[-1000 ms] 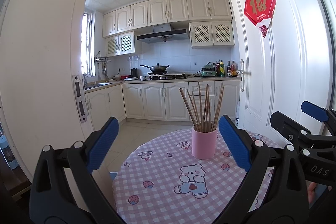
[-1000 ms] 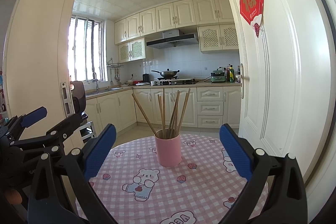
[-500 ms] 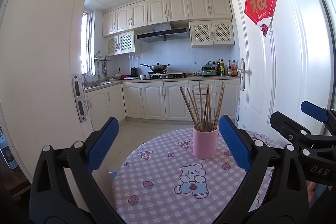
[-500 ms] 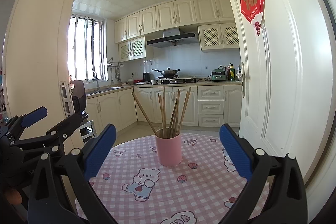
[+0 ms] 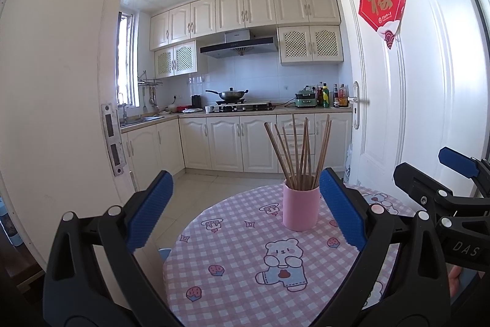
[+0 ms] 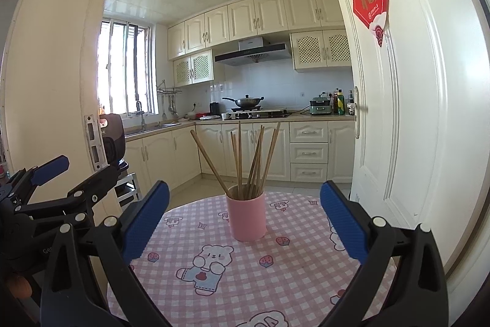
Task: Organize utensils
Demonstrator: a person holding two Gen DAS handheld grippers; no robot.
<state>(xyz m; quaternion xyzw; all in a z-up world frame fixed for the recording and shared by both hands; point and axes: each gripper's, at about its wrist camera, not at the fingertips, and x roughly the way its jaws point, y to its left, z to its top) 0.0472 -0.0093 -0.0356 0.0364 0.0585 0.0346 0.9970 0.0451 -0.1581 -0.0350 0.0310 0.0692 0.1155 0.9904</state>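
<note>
Hovering both grippers over the near side of the round table [image 5: 232, 290], I've got my left gripper [image 5: 245, 210] spread wide, nothing between its blue pads [image 5: 150, 210]. The pink cup [image 5: 300, 209] stands upright beyond them, just left of the right-hand pad, chopsticks [image 5: 301, 152] fanning out of it. My right gripper [image 6: 245, 213] gapes just as wide and empty, and from there the pink cup sits squarely between the pads, beyond their tips, clear of both.
</note>
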